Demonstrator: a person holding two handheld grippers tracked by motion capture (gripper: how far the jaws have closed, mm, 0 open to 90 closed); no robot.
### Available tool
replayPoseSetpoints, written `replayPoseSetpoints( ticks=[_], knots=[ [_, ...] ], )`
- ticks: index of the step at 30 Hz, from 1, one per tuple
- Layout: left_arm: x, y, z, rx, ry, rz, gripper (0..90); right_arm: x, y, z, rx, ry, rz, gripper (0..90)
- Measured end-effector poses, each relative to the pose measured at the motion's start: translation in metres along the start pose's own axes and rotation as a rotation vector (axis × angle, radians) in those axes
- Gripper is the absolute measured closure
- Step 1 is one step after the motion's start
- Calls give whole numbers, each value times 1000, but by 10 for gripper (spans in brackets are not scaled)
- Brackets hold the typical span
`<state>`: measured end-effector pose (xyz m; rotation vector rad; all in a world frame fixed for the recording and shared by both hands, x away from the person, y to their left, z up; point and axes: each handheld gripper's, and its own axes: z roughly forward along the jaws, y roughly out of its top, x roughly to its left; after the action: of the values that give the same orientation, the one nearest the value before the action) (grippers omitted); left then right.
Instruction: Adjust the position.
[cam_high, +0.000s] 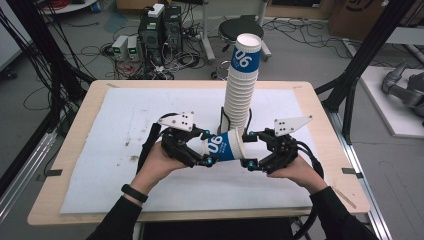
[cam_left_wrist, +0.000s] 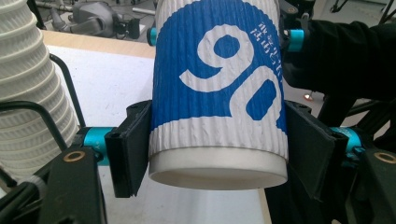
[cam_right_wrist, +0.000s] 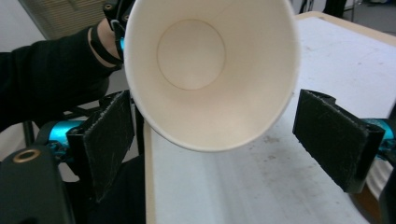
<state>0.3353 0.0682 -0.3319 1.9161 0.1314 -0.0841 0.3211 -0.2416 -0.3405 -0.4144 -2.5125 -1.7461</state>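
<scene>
A blue-and-white ribbed paper cup lies on its side in the air between my two grippers, just in front of a tall stack of the same cups. My left gripper is shut on the cup's base end. In the left gripper view both pads press the cup near its bottom rim, with the left gripper around it. My right gripper faces the cup's open mouth. The right gripper stands open, its pads off the rim.
The cup stack sits in a black wire holder at the back middle of a white mat on the wooden table. Behind the table are a stool, computer boxes and cables. Black frame posts rise at the right.
</scene>
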Motion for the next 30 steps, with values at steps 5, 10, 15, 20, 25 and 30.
replayPoseSetpoints(
  ticks=[5, 10, 15, 20, 25, 30],
  knots=[
    [-2, 0, 4, -19, -4, 7, 291, 1, -1, 7, -2, -13, 35, 132],
    [-4, 0, 11, -9, -18, 19, 291, 2, 1, 8, -52, 30, 38, 134],
    [-5, -2, 20, 25, -16, 19, 295, 2, 0, 7, -81, 35, 25, 184],
    [-5, -3, 23, 88, -19, 9, 292, 0, 0, 7, -53, 37, 17, 205],
    [-9, -1, 31, 219, 7, 15, 219, 4, 4, 11, 64, -15, -36, 207],
    [-11, -3, 42, 299, 21, 16, 213, 6, 4, 14, 114, -28, -57, 207]
  ],
)
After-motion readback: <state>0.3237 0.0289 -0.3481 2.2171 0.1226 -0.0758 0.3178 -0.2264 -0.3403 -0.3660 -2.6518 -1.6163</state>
